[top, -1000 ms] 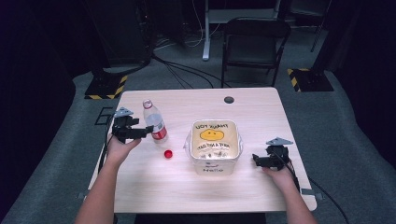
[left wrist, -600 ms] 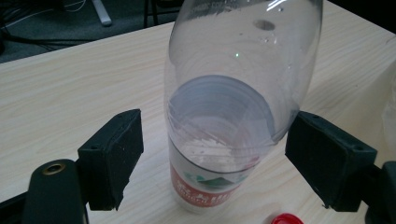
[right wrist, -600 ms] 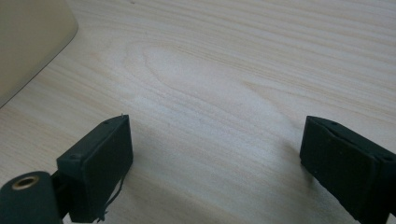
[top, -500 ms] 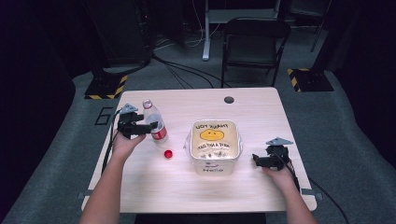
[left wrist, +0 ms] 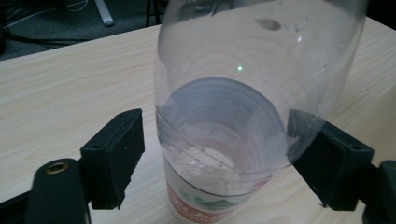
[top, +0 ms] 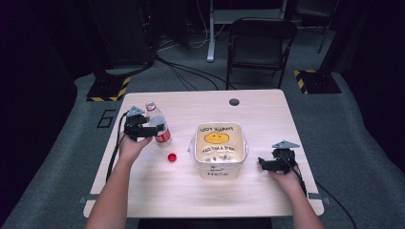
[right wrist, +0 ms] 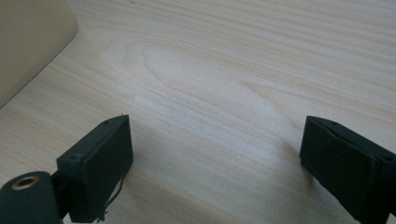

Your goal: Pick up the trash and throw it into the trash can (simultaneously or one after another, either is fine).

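Left claw closing around upright bottle; left pad gap remains

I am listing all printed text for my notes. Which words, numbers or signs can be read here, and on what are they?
"Hello": front of the container.
"6": floor left of the table.
Smiley face and two lines of words on the container's lid: upside down, blurred.
Bottle label: unreadable.

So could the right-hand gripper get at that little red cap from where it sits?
Probably not directly. The right gripper sits beyond the tub, which stands between it and the red cap; it would have to go around or over.
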{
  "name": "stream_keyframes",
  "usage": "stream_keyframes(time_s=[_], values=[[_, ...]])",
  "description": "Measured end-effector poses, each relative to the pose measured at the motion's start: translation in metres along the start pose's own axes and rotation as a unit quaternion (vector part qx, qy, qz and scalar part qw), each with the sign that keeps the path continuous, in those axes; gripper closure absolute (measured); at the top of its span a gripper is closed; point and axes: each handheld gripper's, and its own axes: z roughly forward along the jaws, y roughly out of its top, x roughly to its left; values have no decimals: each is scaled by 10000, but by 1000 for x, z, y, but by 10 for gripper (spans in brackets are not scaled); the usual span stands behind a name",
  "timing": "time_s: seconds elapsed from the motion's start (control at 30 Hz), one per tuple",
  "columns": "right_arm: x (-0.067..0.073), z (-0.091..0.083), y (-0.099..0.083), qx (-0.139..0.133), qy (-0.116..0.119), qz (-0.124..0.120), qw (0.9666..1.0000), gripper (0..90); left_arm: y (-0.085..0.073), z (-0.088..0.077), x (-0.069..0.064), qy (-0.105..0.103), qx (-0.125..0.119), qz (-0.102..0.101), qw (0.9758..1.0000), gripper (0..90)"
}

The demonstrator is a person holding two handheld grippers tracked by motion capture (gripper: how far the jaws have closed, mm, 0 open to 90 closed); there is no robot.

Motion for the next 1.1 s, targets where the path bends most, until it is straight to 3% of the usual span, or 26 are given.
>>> stream_keyframes(time_s=[0.13, 0.5, 0.67, 0.87, 1.1], values=[[0, 0, 0, 1, -1, 3, 10000, 87, 0, 2, -2, 44, 6, 147, 9999, 279], [0, 0, 0, 0, 1, 0, 10000, 87, 2, 1, -5, 91, 109, 155, 9998, 292], [0, 0, 0, 0, 1, -1, 10000, 87, 1, 1, -7, 208, 58, 192, 9996, 291], [0, 0, 0, 0, 1, -1, 10000, 87, 1, 1, -9, 128, 101, 169, 9997, 293], [0, 0, 0, 0, 1, -1, 10000, 87, 3, -2, -15, 81, 33, 304, 9995, 294]])
